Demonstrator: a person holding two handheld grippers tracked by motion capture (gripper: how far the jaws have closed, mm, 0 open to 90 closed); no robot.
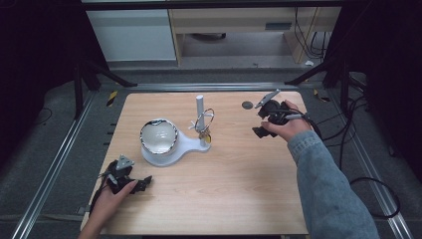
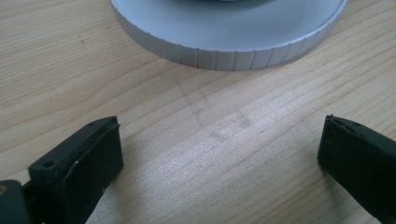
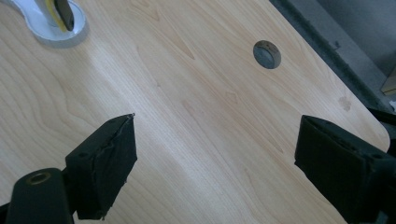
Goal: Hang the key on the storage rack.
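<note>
**Both grippers empty, white stand untouched**

Your left gripper (image 1: 142, 184) has its fingers (image 2: 79, 170) spread on nothing, just in front of the white stand (image 1: 166, 152) at mid-worktop (image 1: 239, 199). Your right gripper (image 1: 260, 131), fingers (image 3: 105, 163) also spread and empty, hangs well to the stand's right. The stand looks rigid and smooth; take its ridged base rim (image 2: 224, 58), which the left gripper view shows. The high view adds the shiny bowl (image 1: 158, 136) and ringed post (image 1: 200, 107).
</note>
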